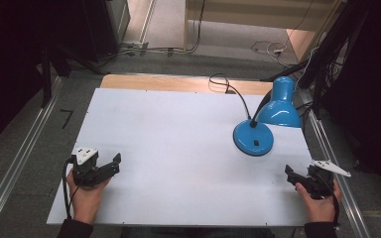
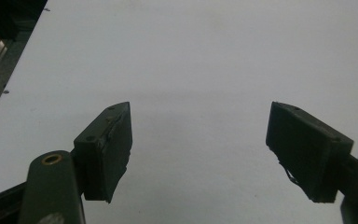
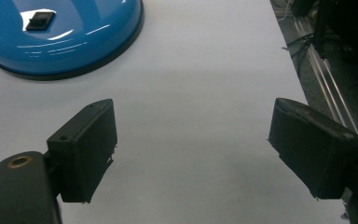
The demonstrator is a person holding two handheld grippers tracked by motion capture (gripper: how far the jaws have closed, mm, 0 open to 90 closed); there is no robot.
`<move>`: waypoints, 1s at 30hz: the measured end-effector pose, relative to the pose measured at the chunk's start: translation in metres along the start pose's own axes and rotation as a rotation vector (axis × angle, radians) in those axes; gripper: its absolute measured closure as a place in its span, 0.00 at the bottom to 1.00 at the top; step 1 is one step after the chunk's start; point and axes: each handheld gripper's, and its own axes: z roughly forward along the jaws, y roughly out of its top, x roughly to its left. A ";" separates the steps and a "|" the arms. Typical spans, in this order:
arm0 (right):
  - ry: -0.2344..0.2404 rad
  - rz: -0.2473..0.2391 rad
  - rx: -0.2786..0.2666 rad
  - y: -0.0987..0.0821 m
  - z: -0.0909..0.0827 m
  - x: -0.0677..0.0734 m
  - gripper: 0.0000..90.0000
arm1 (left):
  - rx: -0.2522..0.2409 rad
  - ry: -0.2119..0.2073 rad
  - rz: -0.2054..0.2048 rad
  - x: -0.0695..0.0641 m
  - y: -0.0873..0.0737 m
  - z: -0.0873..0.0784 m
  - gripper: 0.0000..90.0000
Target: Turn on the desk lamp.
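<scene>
Right now your right gripper (image 1: 291, 177) rests at the table's (image 1: 178, 139) near right corner, jaws spread wide with nothing between them. The blue desk lamp (image 1: 254, 137) stands near it at about eleven o'clock, its round base flat on the white surface, the shade (image 1: 281, 104) bent down at the far right edge. Your left gripper (image 1: 114, 162) sits at the near left, well apart from the lamp, jaws likewise apart over bare tabletop.

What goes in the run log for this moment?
left gripper: open, empty | right gripper: open, empty, near lamp base | blue lamp: untouched, on table
</scene>
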 end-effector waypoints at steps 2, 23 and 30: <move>0.007 -0.007 -0.006 0.000 -0.001 0.001 0.16 | 0.002 0.000 0.004 0.000 0.000 0.001 0.26; 0.027 -0.061 -0.082 0.003 -0.010 0.015 0.20 | -0.001 -0.001 0.006 -0.001 0.001 0.001 0.26; 0.038 -0.052 -0.074 0.003 -0.010 0.016 0.21 | 0.002 -0.001 0.007 -0.001 0.001 0.001 0.26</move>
